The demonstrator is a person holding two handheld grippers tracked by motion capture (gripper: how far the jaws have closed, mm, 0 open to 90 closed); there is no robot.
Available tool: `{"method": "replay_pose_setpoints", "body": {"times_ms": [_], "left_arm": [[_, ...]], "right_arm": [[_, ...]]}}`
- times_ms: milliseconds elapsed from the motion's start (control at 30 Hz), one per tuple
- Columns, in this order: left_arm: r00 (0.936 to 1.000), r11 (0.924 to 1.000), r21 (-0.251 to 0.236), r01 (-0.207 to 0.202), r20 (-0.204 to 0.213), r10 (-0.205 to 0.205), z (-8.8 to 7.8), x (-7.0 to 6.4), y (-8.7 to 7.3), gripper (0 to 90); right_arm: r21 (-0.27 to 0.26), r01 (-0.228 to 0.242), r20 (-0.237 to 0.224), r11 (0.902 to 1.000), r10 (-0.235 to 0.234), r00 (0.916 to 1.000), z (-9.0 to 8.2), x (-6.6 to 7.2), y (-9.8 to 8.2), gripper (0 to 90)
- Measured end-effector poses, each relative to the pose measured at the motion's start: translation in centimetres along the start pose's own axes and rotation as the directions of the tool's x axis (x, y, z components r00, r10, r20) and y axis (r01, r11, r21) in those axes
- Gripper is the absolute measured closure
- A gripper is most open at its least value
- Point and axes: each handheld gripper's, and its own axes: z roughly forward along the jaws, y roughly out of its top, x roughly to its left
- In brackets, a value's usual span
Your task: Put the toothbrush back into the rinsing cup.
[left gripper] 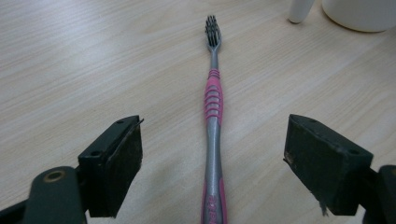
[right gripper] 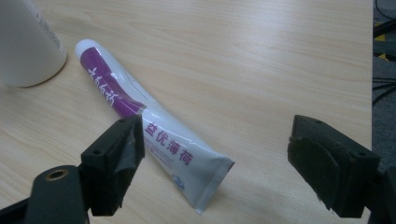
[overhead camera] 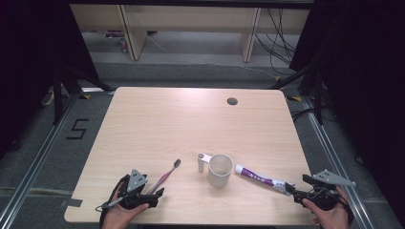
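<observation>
A pink and grey toothbrush (overhead camera: pixel 167 175) lies flat on the wooden table (overhead camera: pixel 191 119), bristles pointing away. My left gripper (overhead camera: pixel 152 194) is open at its handle end; in the left gripper view the toothbrush handle (left gripper: pixel 213 140) runs between the two black pads (left gripper: pixel 119 163) without touching them. A white mug (overhead camera: pixel 219 170) stands upright at the table's middle front. A white and purple toothpaste tube (overhead camera: pixel 261 179) lies right of the mug. My right gripper (overhead camera: pixel 297 192) is open at the tube's flat crimped end (right gripper: pixel 212 179), which lies between the jaws, nearer the left pad.
A round cable hole (overhead camera: pixel 232 101) sits in the far part of the table. The table's right edge (right gripper: pixel 372 70) runs close beside my right gripper. Cables and shelf legs stand on the floor beyond the table.
</observation>
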Motion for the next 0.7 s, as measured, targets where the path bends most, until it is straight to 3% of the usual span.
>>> {"method": "replay_pose_setpoints", "body": {"times_ms": [267, 333, 667, 700], "left_arm": [[0.9999, 0.9998, -0.013, 0.013, 0.000, -0.013, 0.2, -0.2, 0.0, 18.2], [0.9999, 0.9999, 0.005, -0.011, 0.004, 0.011, 0.1, 0.0, 0.2, 19.9], [0.9984, 0.9979, 0.036, -0.054, 0.020, 0.053, -0.3, 0.3, 1.5, 34.6], [0.9975, 0.9960, 0.060, -0.066, 0.029, 0.064, -0.1, 0.4, 2.0, 38.0]], "right_arm": [[-0.003, 0.003, 0.006, 1.0000, -0.003, 1.0000, 0.0, 0.0, 0.0, 20.8], [-0.003, 0.001, 0.007, 1.0000, -0.001, 1.0000, 0.0, 0.0, 0.0, 21.0], [0.005, -0.004, -0.001, 1.0000, 0.004, 1.0000, 0.1, 0.0, 0.0, 21.6], [0.015, -0.036, -0.009, 0.9992, 0.036, 0.9993, 0.1, 0.3, 0.0, 21.8]]}}
